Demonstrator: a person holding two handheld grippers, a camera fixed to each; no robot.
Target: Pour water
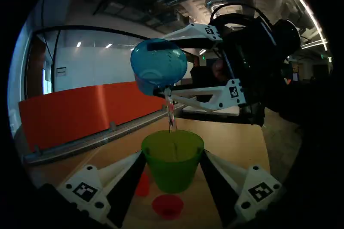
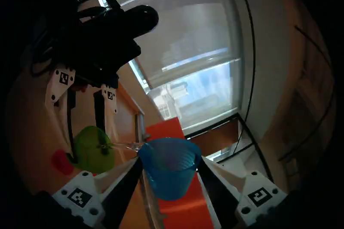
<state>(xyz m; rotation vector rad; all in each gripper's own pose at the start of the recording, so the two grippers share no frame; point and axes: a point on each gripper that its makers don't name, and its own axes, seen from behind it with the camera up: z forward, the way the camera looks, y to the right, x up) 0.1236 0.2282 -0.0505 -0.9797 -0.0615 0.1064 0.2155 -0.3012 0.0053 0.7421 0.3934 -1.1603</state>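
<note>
Water stream (image 1: 170,115) | step: pouring; blue cup (image 1: 158,65) clamped in right gripper (image 2: 170,163), tipped above green cup (image 1: 173,171) clamped in left gripper (image 1: 172,155) | next, likely: level blue cup once filled.

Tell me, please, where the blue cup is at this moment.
In the left gripper view, the blue cup hangs tilted in the right gripper, directly above the green cup held by the left gripper, with water streaming down between them.
</note>
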